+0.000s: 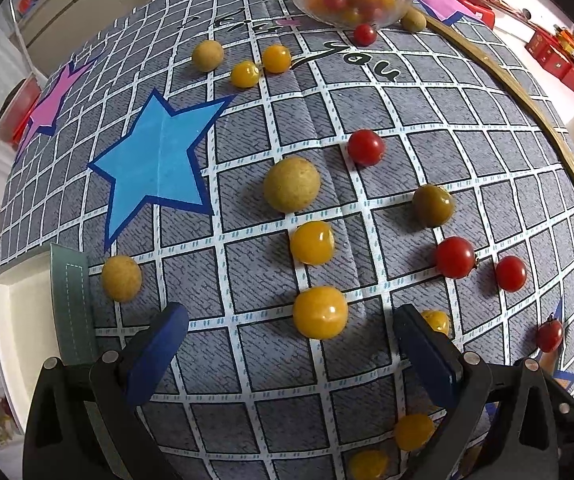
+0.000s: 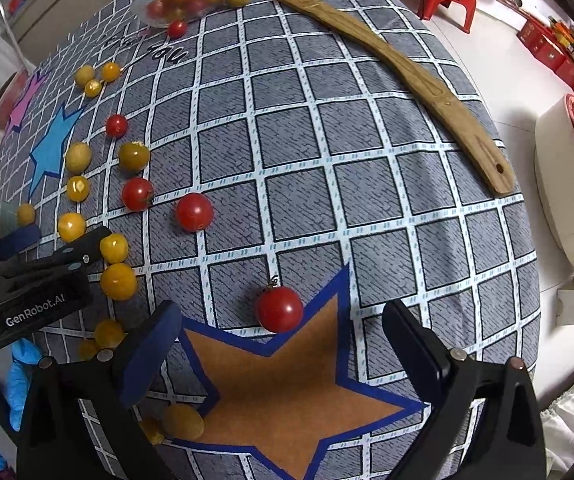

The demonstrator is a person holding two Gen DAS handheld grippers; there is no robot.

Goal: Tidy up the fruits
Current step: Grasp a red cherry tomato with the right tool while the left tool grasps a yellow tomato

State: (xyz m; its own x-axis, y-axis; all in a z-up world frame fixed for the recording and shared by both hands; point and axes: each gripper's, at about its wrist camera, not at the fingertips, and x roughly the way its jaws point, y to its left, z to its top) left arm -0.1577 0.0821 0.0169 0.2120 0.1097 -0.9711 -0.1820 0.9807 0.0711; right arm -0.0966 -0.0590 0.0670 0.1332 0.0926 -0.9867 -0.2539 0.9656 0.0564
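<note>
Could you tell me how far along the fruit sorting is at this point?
Partly done: the glass bowl already holds several fruits. Nothing is in hand; the left gripper and right gripper are both open, the right one lined up on a red tomato. Left: many yellow and red fruits, such as this yellow tomato, scattered on the tablecloth.

Left hand-held gripper (image 1: pixel 289 334) agape; right hand-held gripper (image 2: pixel 283 334) agape

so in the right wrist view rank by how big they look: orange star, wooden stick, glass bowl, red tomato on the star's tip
1. orange star
2. wooden stick, longer but thin
3. glass bowl, far off, so unsure
4. red tomato
</note>
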